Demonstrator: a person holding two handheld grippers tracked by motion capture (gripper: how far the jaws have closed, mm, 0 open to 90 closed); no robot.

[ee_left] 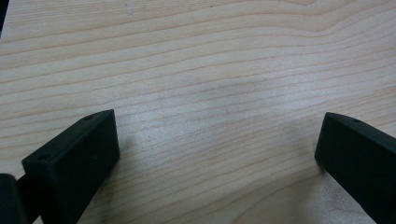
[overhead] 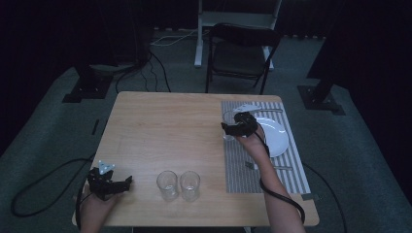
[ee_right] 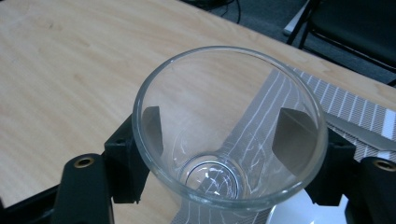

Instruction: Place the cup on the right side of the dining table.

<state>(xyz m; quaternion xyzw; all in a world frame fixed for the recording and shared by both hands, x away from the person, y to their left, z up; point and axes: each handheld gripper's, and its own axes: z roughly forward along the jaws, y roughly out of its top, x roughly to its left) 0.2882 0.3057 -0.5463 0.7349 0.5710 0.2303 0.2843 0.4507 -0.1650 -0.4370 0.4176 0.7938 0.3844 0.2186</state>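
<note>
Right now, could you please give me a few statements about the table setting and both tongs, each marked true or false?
1. The right tongs have their jaws on either side of a clear glass. True.
2. The left tongs hold a glass. False: their jaws stand apart over bare wooden table.
3. Two empty glasses stand side by side near the table's front edge. True.
4. The white plate sits on bare wood. False: it rests on the striped placemat.
5. The chair beyond the table is occupied. False: it is empty.
</note>
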